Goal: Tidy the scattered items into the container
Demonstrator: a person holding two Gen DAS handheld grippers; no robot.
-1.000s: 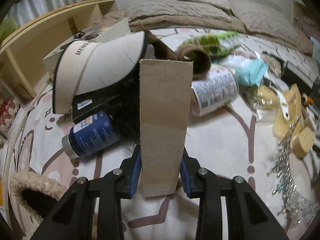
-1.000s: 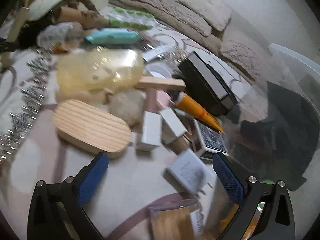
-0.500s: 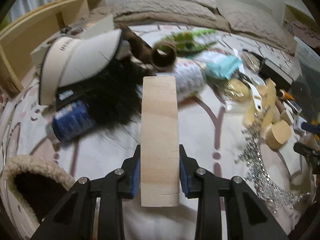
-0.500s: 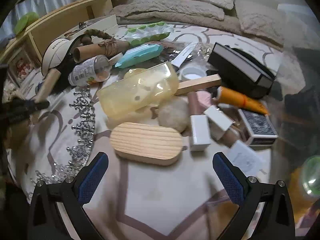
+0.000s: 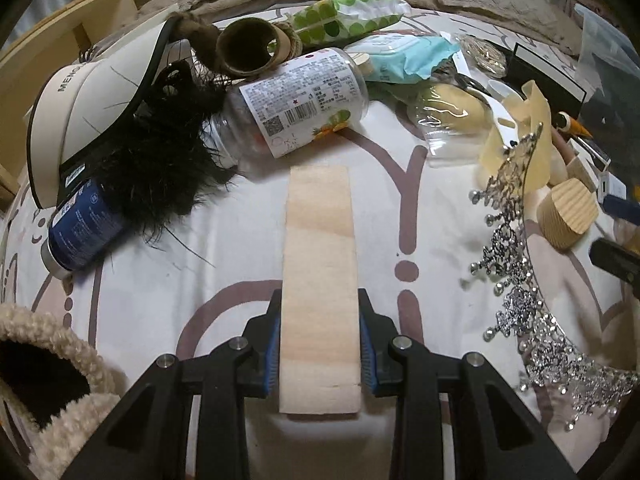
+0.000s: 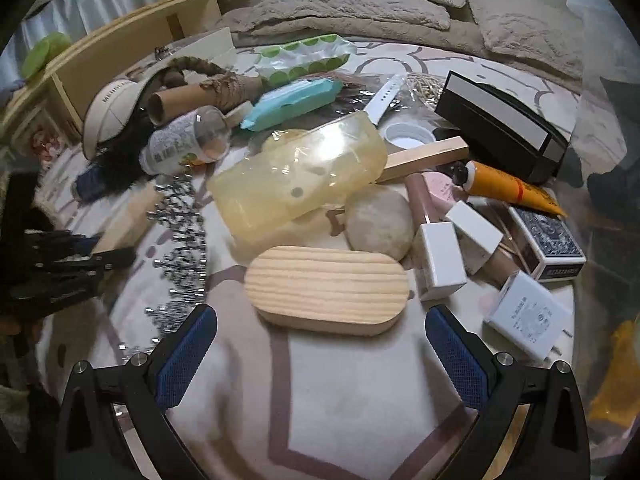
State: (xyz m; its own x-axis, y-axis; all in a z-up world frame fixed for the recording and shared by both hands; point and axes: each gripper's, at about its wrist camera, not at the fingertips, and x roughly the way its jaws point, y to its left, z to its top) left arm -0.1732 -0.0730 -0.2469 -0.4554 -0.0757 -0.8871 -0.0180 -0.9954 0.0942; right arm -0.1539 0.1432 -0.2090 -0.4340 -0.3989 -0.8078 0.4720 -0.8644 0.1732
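Left wrist view: a fleece slipper (image 5: 44, 364) is seen at lower left on the bedspread (image 5: 224, 272). Further right lie a blue can (image 5: 80, 228), a black feather tuft (image 5: 160, 160) and a cream visor cap (image 5: 92, 108). At centre, a pale wooden slat (image 5: 320, 292) is pinched by the left tongs (image 5: 320, 344), both blue pads pressed on its long edges; the slat is held above the bedspread. Beyond it a labelled clear jar (image 5: 296, 108) lies on its side. A rhinestone tiara (image 5: 532, 292) is recorded at right.

Right wrist view: the right tongs (image 6: 320, 356) are spread wide with nothing between them. Just ahead lies an oval wooden block (image 6: 326, 290), with a white charger (image 6: 528, 316) to its right.
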